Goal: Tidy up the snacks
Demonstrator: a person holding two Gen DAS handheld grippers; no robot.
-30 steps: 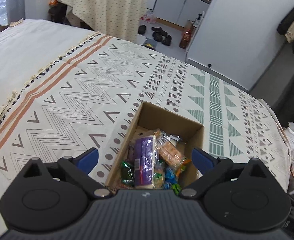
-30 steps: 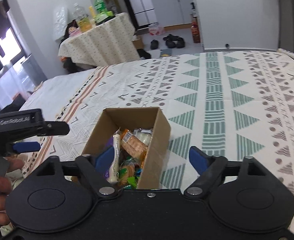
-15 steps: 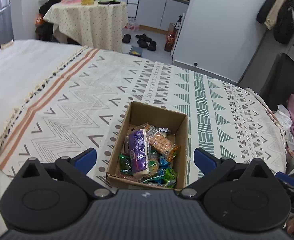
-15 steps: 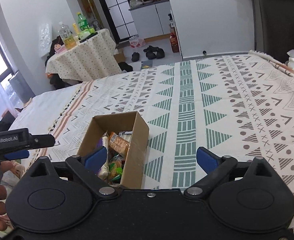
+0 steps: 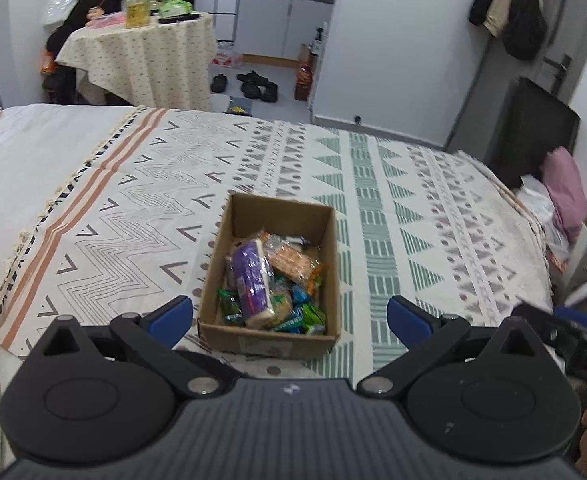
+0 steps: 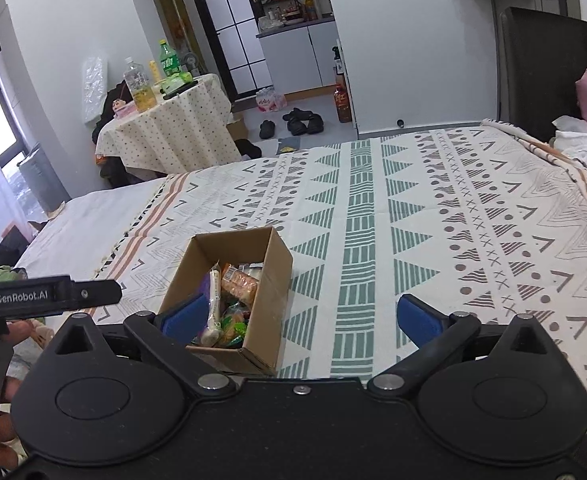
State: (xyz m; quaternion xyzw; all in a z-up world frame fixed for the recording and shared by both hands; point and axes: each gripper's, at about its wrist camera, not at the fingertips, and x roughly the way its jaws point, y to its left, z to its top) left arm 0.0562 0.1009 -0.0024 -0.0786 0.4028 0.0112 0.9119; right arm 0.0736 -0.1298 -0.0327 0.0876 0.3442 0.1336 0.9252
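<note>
One cardboard box (image 5: 268, 337), one purple packet (image 5: 250, 276), two bottles (image 6: 138, 87) on the far table.

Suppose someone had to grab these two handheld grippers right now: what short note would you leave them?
Left gripper: open, empty, above the near end of the cardboard box.
Right gripper: open, empty; its jaws have just been opening wider.
Things: the box sits on the patterned blanket, with a purple packet, an orange cracker pack and small green and blue packets piled inside.
Done: all visible snacks are in the box.
Left: no loose snacks show on the blanket; check outside these views.
</note>
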